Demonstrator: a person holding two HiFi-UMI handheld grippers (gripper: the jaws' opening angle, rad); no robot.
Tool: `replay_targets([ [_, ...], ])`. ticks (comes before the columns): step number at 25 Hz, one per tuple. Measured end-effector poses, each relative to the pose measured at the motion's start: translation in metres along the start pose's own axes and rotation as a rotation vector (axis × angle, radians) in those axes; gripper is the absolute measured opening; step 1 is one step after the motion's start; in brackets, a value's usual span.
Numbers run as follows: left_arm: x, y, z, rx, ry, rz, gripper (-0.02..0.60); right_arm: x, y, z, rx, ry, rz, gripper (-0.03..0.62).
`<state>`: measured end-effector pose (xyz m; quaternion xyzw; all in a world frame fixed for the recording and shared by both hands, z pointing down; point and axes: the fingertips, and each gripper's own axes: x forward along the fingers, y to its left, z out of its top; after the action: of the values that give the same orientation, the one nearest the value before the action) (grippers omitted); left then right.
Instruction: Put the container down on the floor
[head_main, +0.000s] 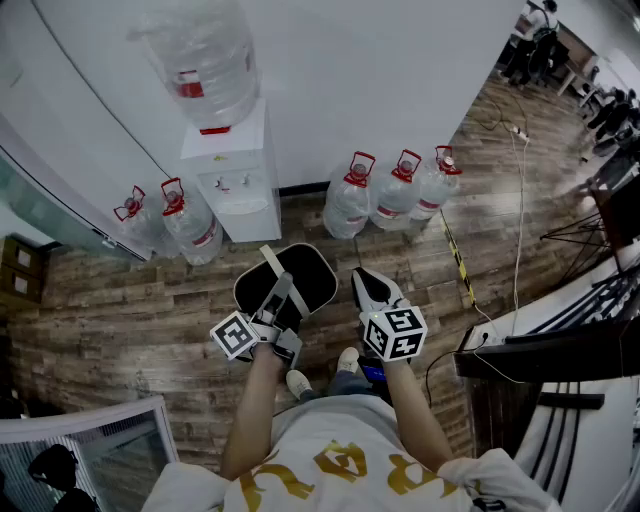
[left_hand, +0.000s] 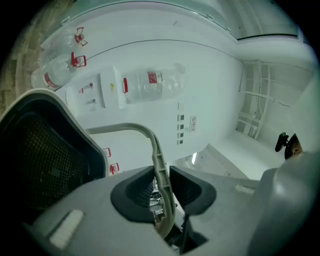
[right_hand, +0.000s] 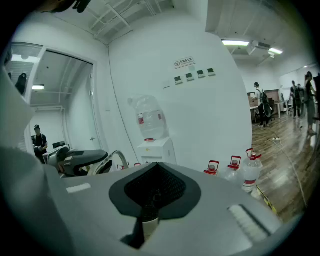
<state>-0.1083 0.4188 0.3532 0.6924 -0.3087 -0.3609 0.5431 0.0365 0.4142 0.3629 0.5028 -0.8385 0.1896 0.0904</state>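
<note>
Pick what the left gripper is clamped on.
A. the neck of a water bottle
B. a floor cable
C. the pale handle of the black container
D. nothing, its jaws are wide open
C: in the left gripper view, the left gripper has its jaws closed on the pale handle, which arches over the black container.

Wood-plank floor (head_main: 120, 330) running up to a white wall

A white water dispenser (head_main: 240, 185) stands on the floor against the wall. Two red-capped water jugs (head_main: 190, 222) sit just to its left along the wall edge, and three more jugs (head_main: 397, 190) stand in a row to its right, touching or nearly so. A yellow-and-black tape strip (head_main: 458, 262) runs across the planks from the right-hand jugs, with a white cable (head_main: 519, 230) trailing beside it. Brown boxes (head_main: 20, 265) rest at the far left edge. The person's shoes (head_main: 298, 383) stand mid-floor.
</note>
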Motion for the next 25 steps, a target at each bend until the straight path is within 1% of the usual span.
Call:
replay_targets([
  [3,0.006,-0.002,-0.003,0.019,-0.008,0.003,0.092,-0.002,-0.009,0.005,-0.005,-0.003,0.005,0.023],
  [7,0.013,-0.006,-0.006,0.012,-0.039,0.000,0.092,-0.005,-0.016,0.012,-0.017,-0.006,0.026,0.023],
  [11,0.019,-0.005,-0.006,0.029,-0.059,0.010,0.095,-0.005,-0.023,0.019,-0.027,-0.013,0.051,0.023],
  [14,0.024,-0.005,-0.011,0.030,-0.068,0.011,0.094,-0.003,-0.033,0.023,-0.020,-0.013,0.038,0.023],
  [16,0.028,-0.005,-0.012,0.035,-0.073,0.017,0.094,0.000,-0.038,0.029,-0.039,-0.016,0.029,0.023],
  [20,0.041,-0.005,-0.008,0.052,-0.080,0.035,0.095,0.007,-0.047,0.039,-0.056,-0.027,0.047,0.023],
  [25,0.061,-0.007,-0.001,0.073,-0.098,0.016,0.097,0.008,-0.065,0.049,-0.074,-0.044,0.070,0.023],
])
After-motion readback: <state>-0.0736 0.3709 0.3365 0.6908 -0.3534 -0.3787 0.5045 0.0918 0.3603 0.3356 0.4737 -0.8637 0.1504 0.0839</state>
